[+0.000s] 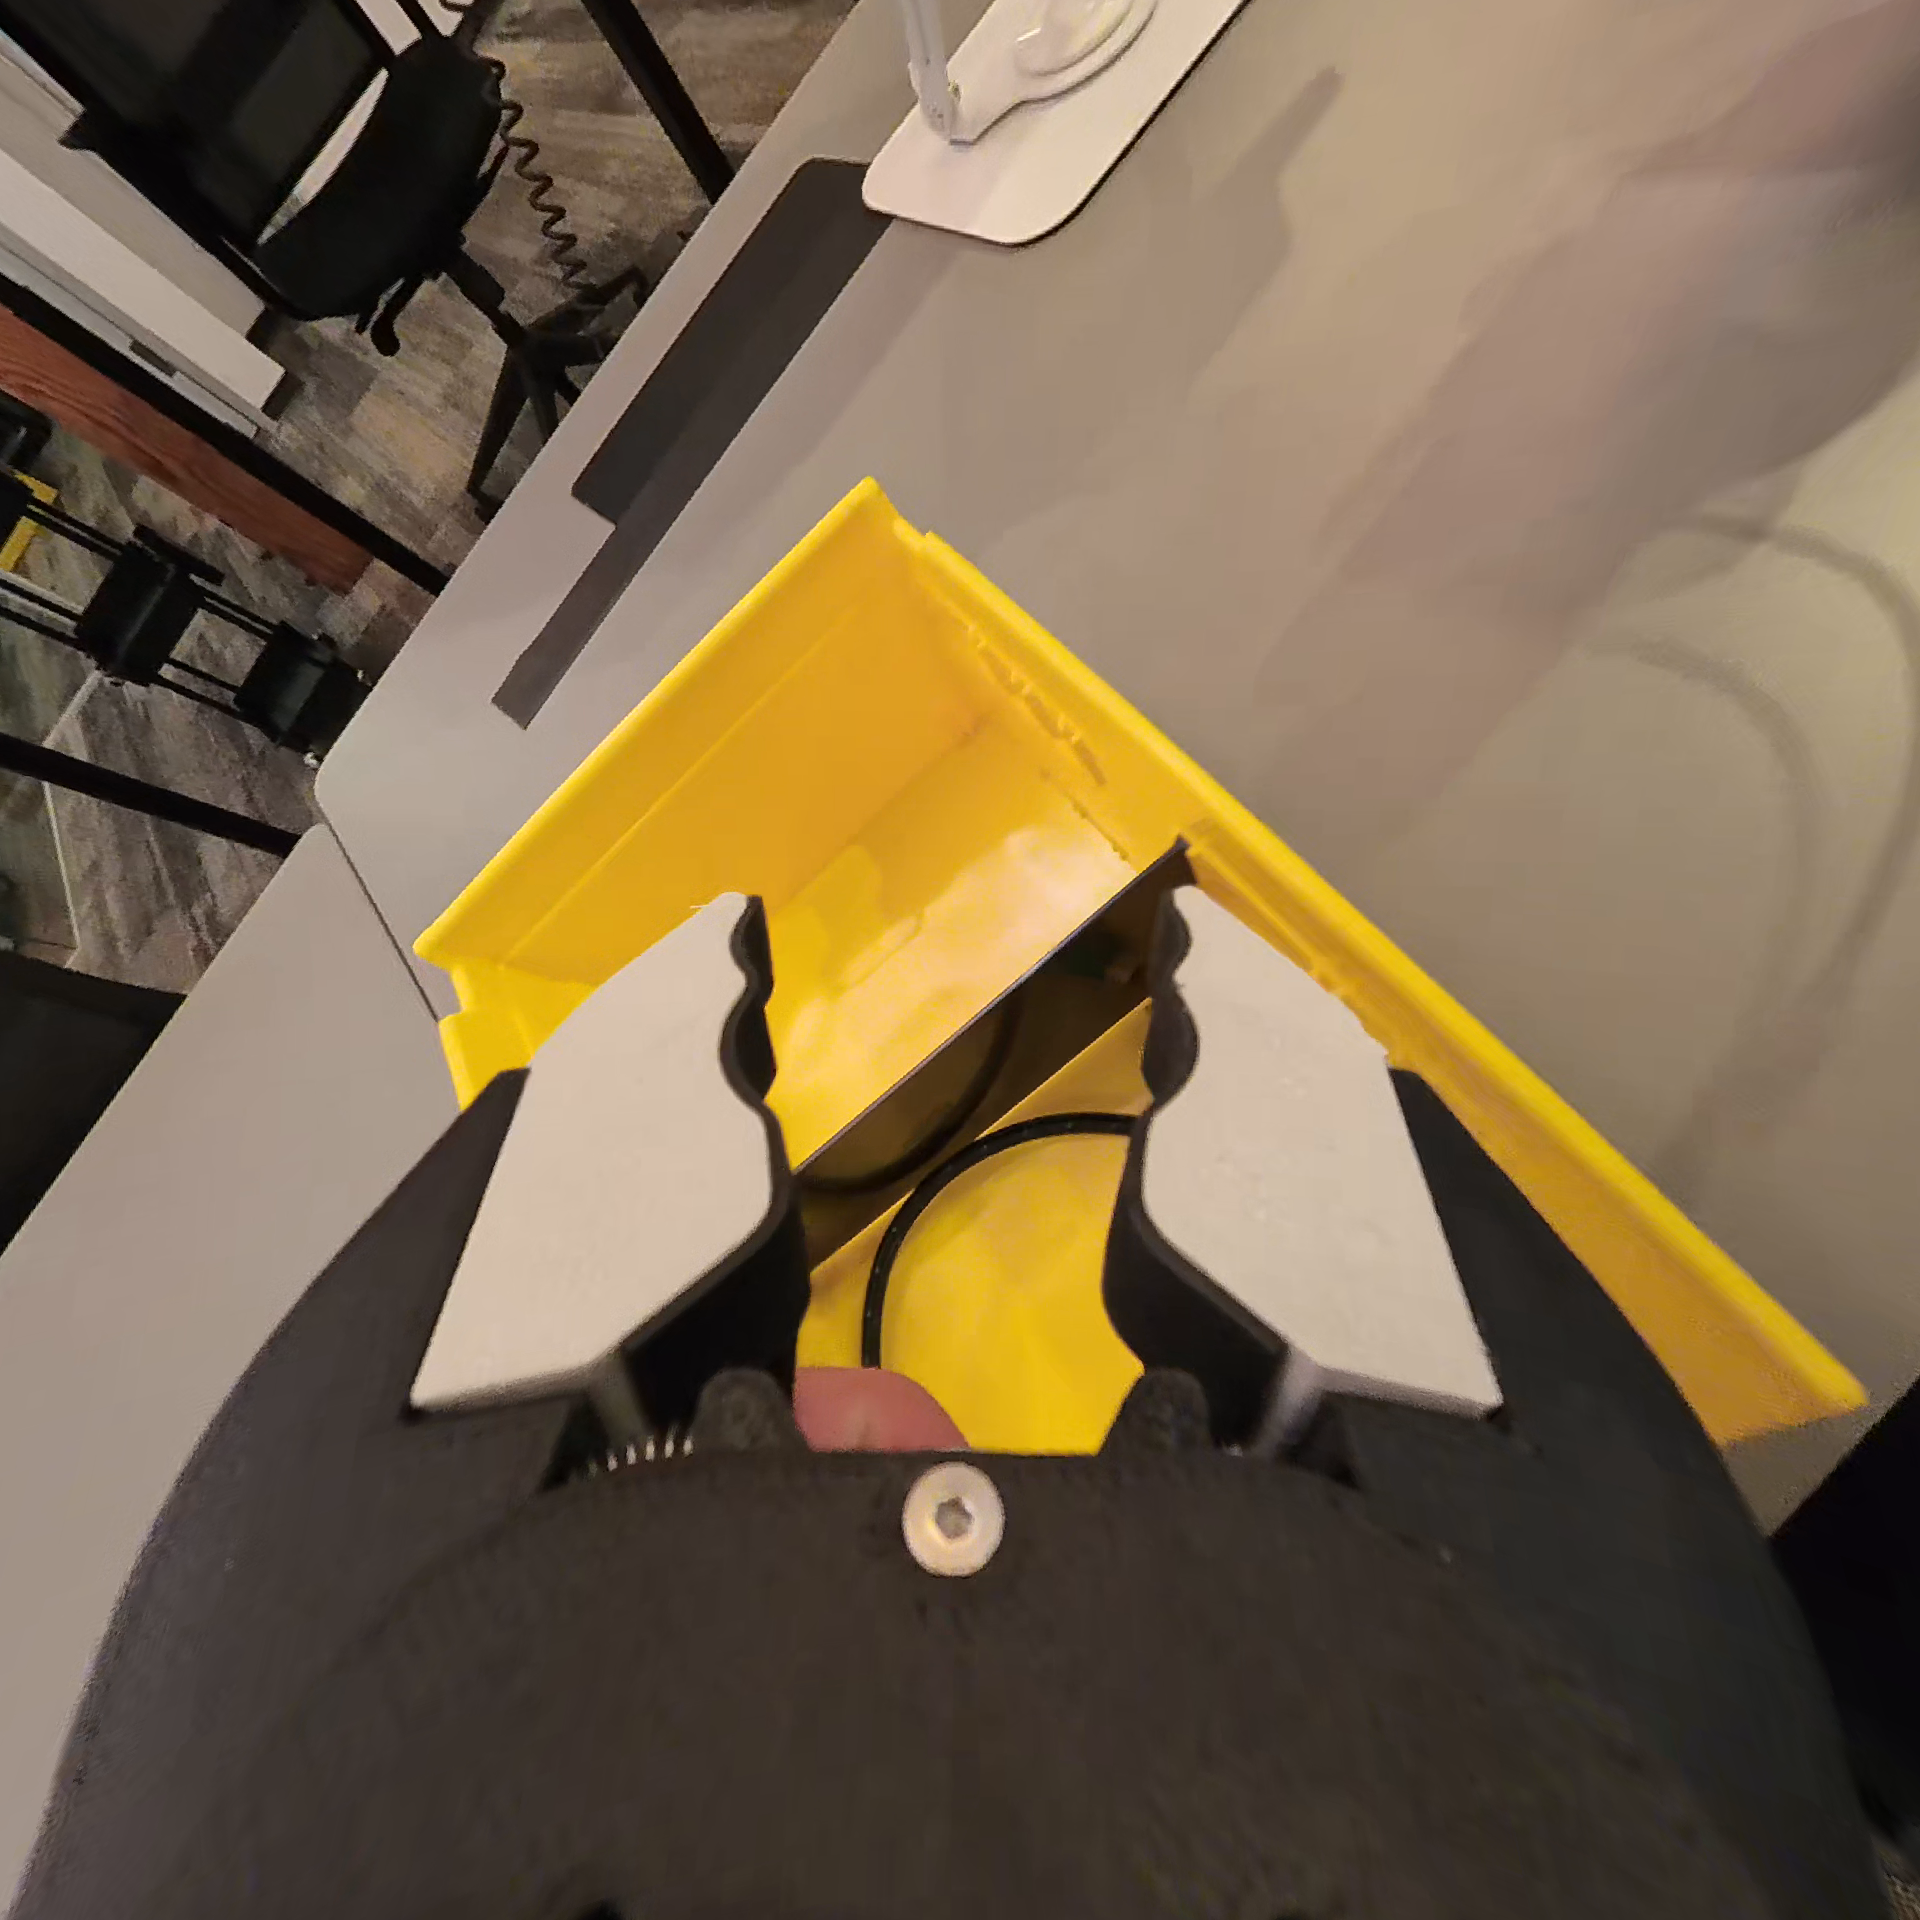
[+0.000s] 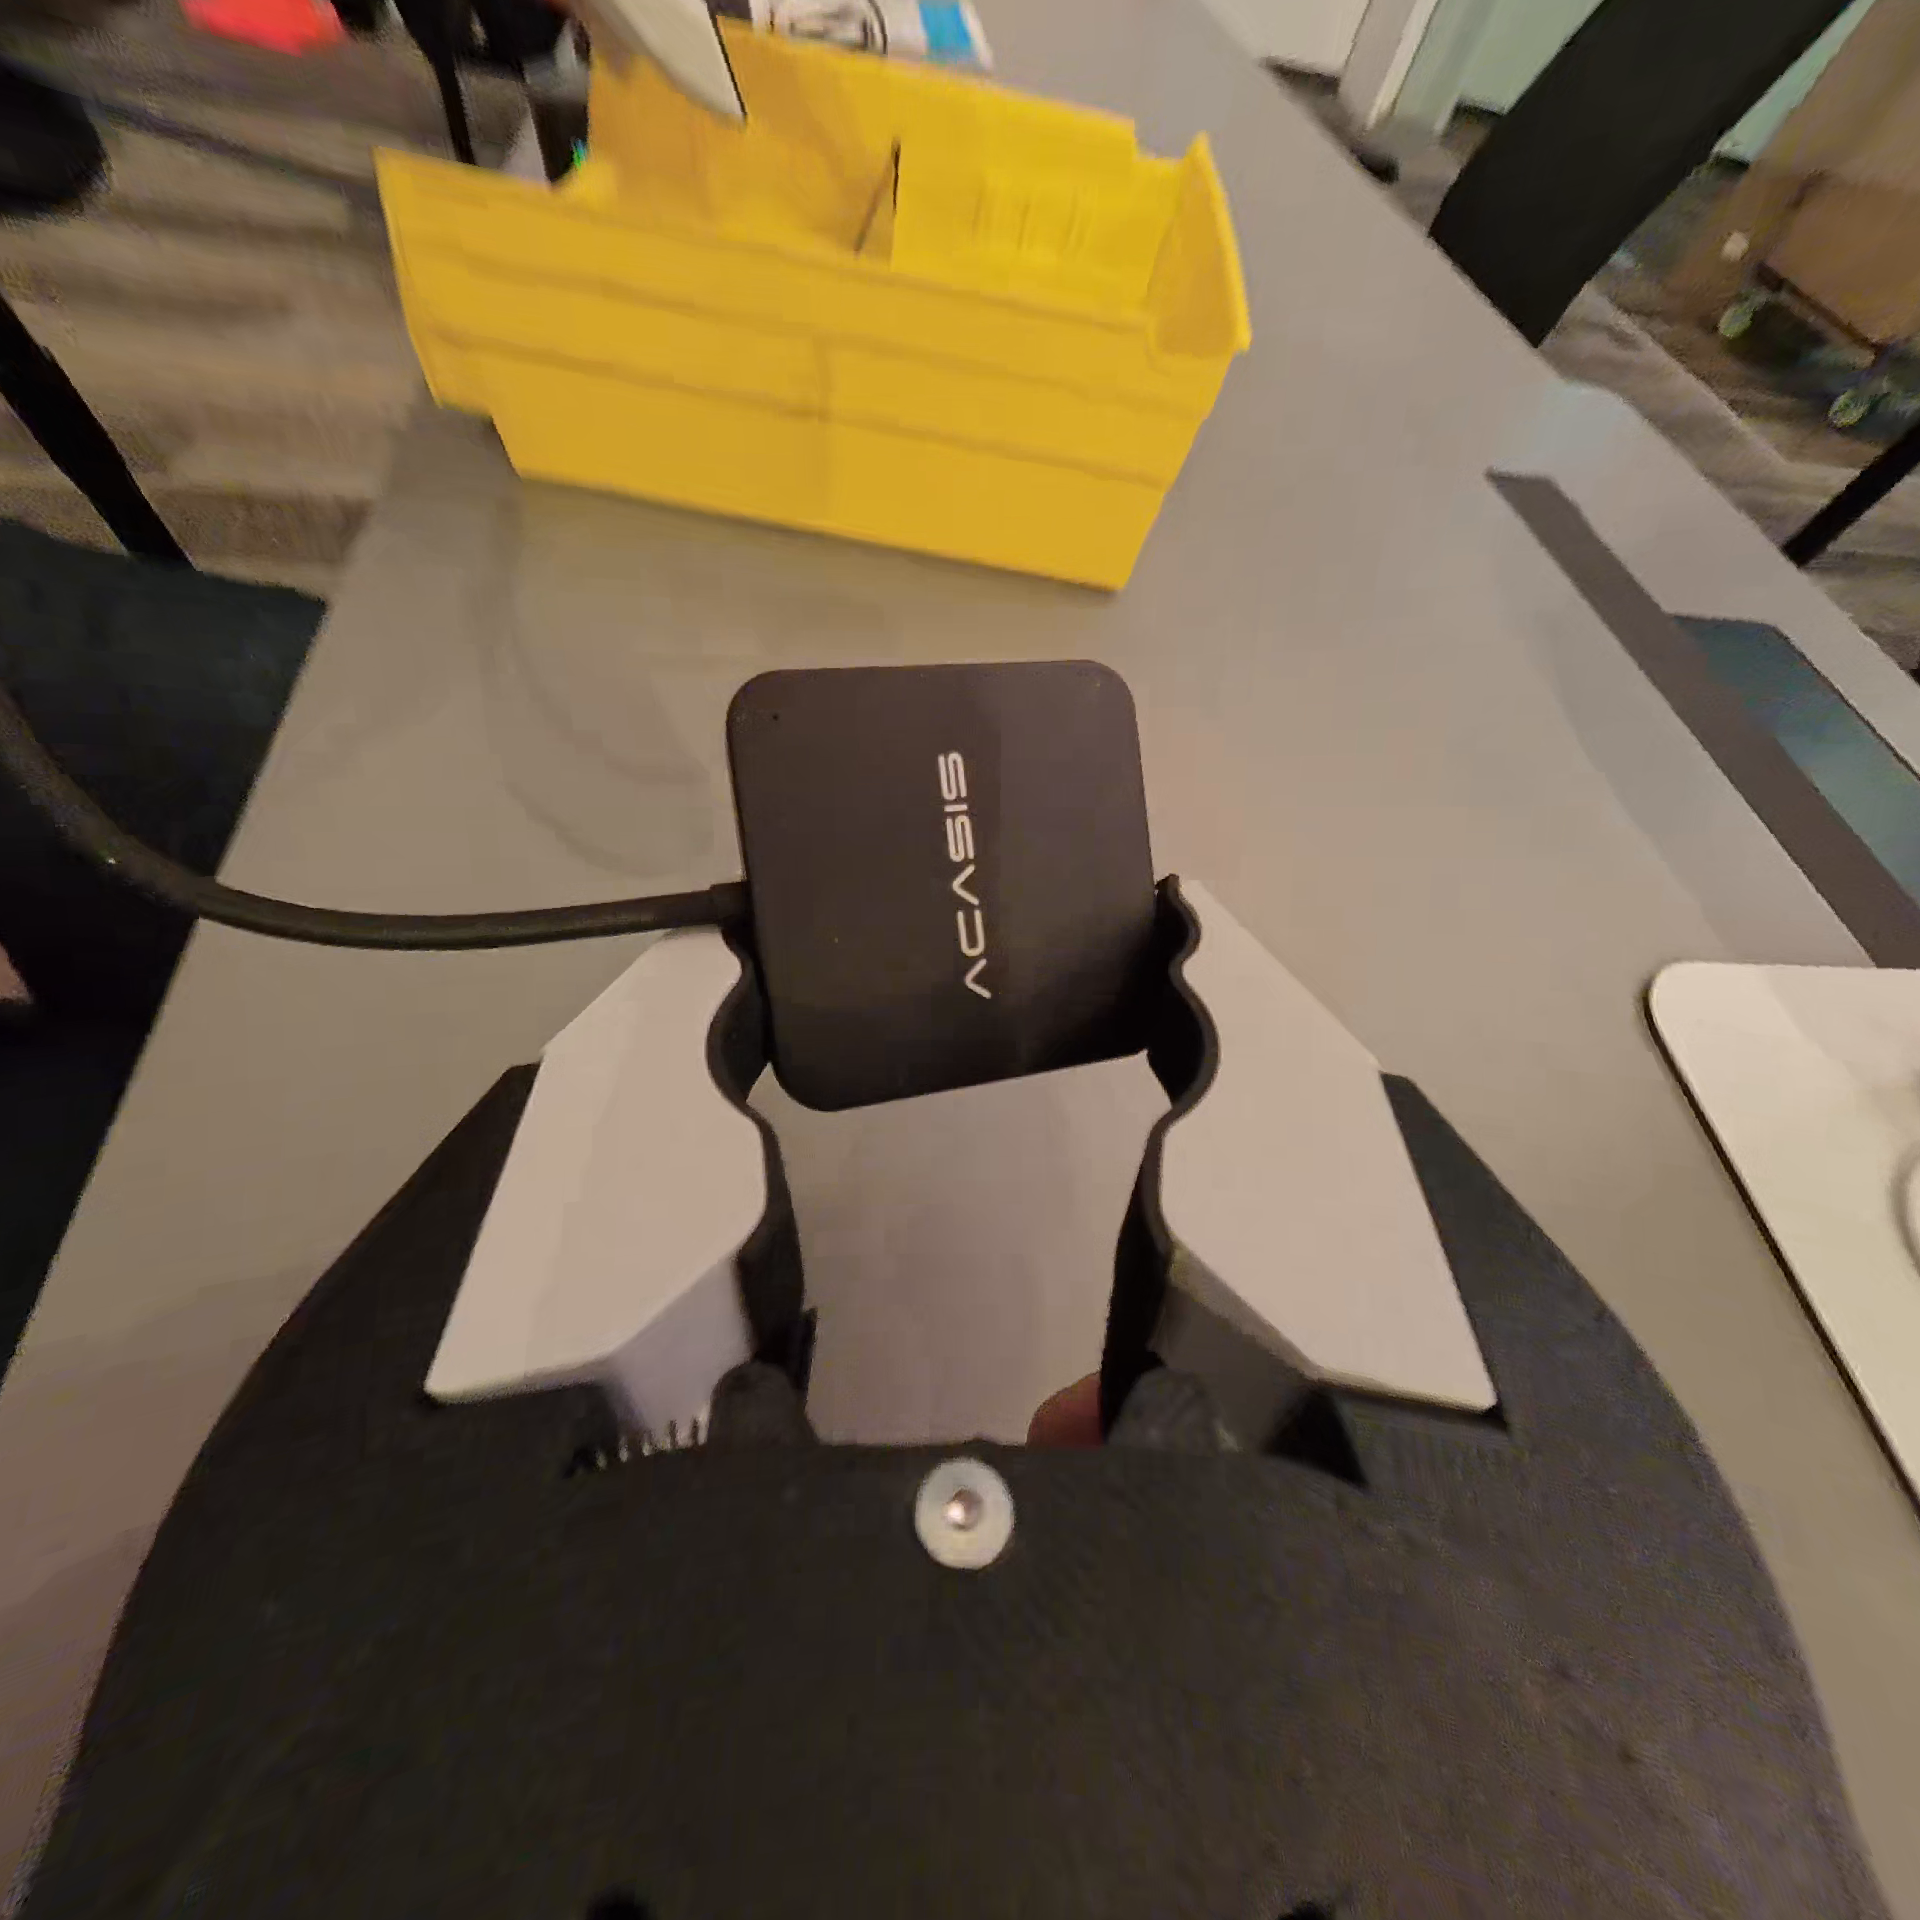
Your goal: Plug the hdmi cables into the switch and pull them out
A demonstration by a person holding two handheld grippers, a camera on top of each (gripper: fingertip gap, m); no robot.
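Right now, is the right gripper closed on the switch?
Yes: the right gripper has its fingertips against both sides of the black switch.

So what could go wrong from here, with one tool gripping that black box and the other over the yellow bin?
The right tool grips only the near end of the black box, so it might twist loose. Its cable trails off the table's edge and could tug it. The left tool hangs open over the bin's divider, which may block it.

Grey surface [image 2: 1351, 644] carries a yellow bin [image 2: 831, 416] toward the far end, a white pad [image 2: 1787, 1122] at right, and dark strip [image 2: 1683, 665] near the edge.
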